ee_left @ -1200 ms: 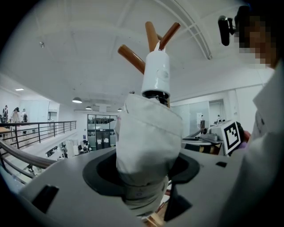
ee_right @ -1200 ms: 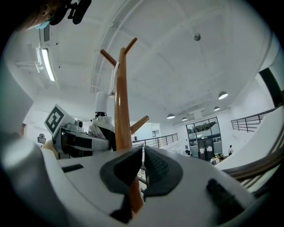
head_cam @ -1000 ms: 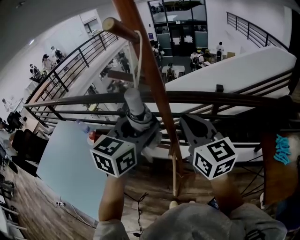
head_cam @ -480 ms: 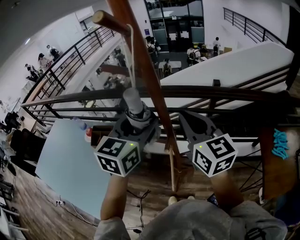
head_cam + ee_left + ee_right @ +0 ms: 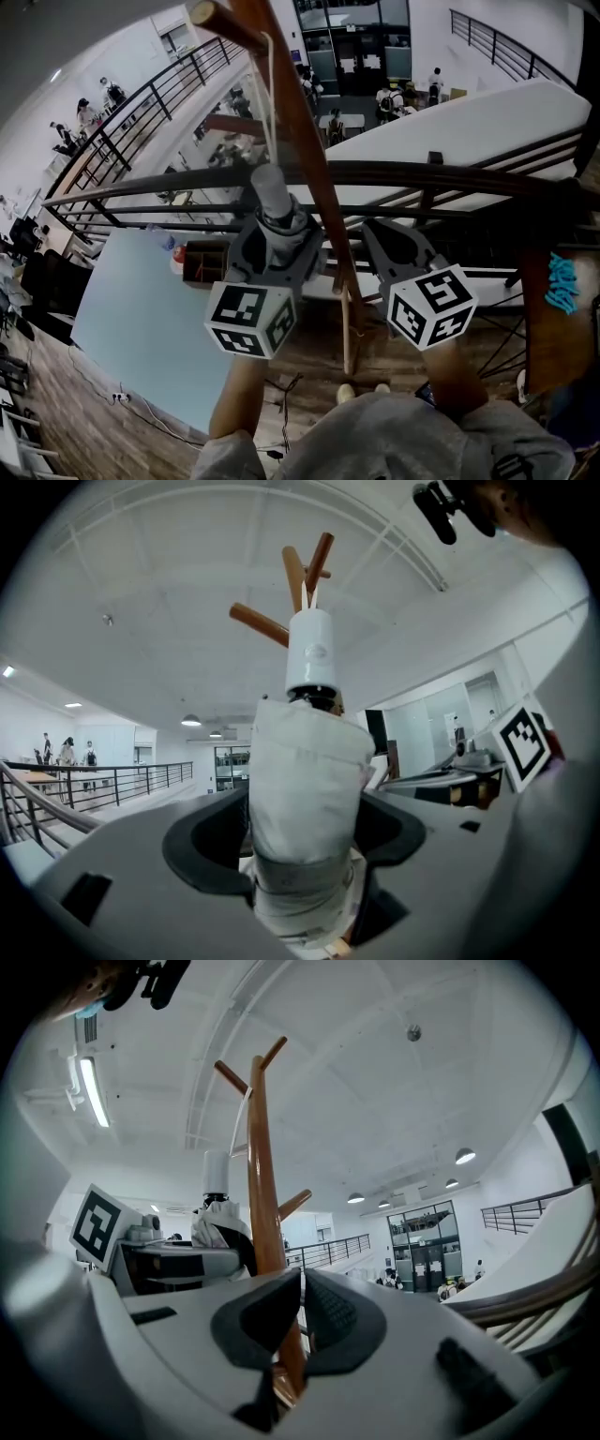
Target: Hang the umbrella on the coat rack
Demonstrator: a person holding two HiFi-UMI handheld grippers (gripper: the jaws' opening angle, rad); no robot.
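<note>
The folded white umbrella (image 5: 272, 202) hangs upright just left of the coat rack (image 5: 302, 150) pole. Its cord loop (image 5: 271, 94) is already over the rack's upper-left peg (image 5: 217, 19) — the cord runs straight from peg to handle, so it looks to be carrying the weight. The left gripper (image 5: 275, 242) reaches in level from the near side of the rack, and its jaws have just been opening. They now stand wide, with the umbrella's bundled canopy between them, the pads flanking it rather than squeezing. That reads as a release: the hang seems made, and the hand has only to draw back without tugging the cord off the peg. The right gripper (image 5: 392, 246) waits just right of the pole, jaws drawn together on nothing — apparently spare, near enough to steady the rack.
</note>
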